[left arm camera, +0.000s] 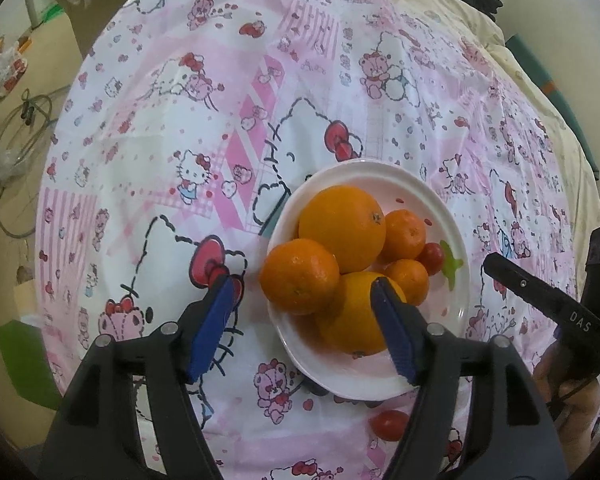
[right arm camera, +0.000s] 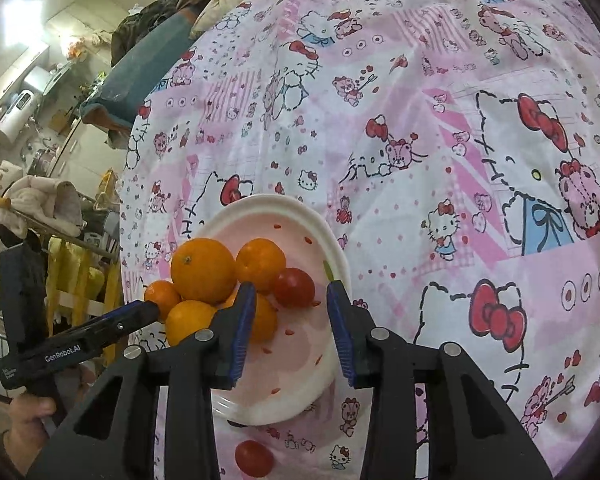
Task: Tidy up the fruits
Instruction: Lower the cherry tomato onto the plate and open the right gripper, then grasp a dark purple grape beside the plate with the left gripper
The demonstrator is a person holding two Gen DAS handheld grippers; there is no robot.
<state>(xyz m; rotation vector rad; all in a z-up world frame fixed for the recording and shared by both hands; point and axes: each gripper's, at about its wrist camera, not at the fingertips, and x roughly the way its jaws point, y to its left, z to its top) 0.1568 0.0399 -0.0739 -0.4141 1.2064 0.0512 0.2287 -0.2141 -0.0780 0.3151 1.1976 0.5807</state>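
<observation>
A white plate on the patterned cloth holds several oranges and tangerines, among them a large orange, and a cherry tomato. A second tomato lies on the cloth just in front of the plate. My left gripper is open and empty, straddling the plate's near left rim. My right gripper is open and empty above the plate, close behind the tomato on the plate. The loose tomato lies below it. The right gripper's finger also shows at the left wrist view's right edge.
A pink and white cartoon-print cloth covers the bed-like surface. A cream quilt and dark clothes lie at the far end. Cables and boxes sit on the floor at left. A drying rack stands beside the bed.
</observation>
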